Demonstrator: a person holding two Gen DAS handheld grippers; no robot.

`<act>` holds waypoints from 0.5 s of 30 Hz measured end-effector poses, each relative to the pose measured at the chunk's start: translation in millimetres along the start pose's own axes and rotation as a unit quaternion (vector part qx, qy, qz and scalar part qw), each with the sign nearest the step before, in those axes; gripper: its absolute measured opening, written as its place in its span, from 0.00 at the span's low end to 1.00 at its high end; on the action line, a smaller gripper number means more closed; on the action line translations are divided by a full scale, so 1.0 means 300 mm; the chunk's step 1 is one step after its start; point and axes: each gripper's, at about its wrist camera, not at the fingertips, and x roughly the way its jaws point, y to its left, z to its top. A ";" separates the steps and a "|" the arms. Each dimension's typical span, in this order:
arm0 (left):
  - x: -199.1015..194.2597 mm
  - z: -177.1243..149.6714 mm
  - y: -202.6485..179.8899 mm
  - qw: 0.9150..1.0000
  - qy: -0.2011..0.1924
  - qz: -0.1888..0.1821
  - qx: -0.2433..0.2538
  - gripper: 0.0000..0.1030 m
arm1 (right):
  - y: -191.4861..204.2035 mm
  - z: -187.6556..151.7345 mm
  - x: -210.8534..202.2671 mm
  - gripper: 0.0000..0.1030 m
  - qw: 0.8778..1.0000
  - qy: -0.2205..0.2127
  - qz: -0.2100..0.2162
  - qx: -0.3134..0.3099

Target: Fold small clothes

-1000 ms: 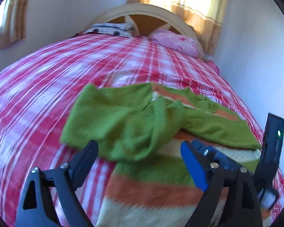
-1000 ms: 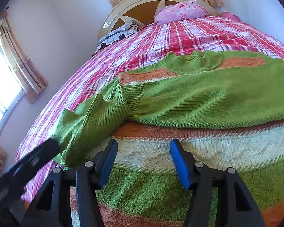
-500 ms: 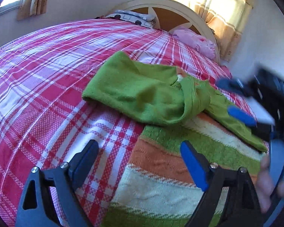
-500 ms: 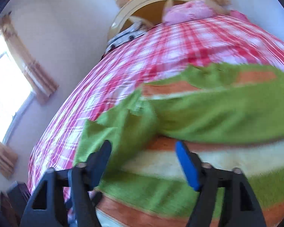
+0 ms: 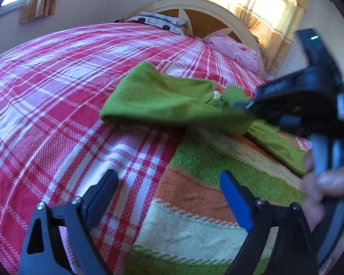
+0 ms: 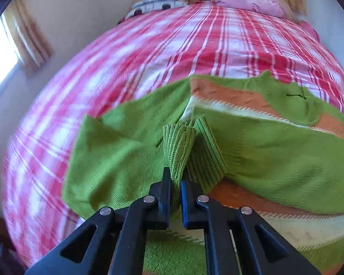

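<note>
A small green, orange and cream striped sweater [image 5: 199, 178] lies on the red plaid bed, its green left sleeve [image 5: 153, 98] folded across the body. My left gripper [image 5: 169, 194] is open and empty, low over the sweater's lower left edge. In the right wrist view my right gripper [image 6: 176, 183] is shut on the ribbed green sleeve cuff [image 6: 178, 146], with the sweater [image 6: 275, 151] spread beyond it. The right gripper also shows in the left wrist view [image 5: 247, 107], pinching the sleeve.
The red and white plaid bedspread [image 5: 57, 87] covers the whole bed. A pink pillow [image 5: 236, 50] and a patterned pillow [image 5: 158, 21] lie by the cream headboard [image 5: 208, 11]. Curtained windows stand at left and behind the headboard.
My right gripper moved forward to the folded sleeve and closed on its cuff. My left gripper drew back and left, staying open.
</note>
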 end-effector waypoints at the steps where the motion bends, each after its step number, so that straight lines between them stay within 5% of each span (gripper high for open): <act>1: 0.000 0.000 -0.001 1.000 0.000 -0.001 -0.001 0.90 | -0.004 0.025 -0.033 0.06 1.000 -0.020 0.011 0.000; 6: 0.004 0.003 -0.004 1.000 0.001 0.001 0.001 0.90 | -0.100 0.114 -0.272 0.06 0.990 -0.135 0.027 -0.017; 9: 0.005 0.004 -0.005 1.000 0.001 0.001 0.001 0.90 | -0.206 0.116 -0.381 0.06 0.982 -0.184 -0.004 -0.042; 15: 0.015 0.008 -0.011 1.000 0.003 0.006 0.005 0.90 | -0.484 -0.025 -0.403 0.06 0.979 -0.191 -0.068 -0.012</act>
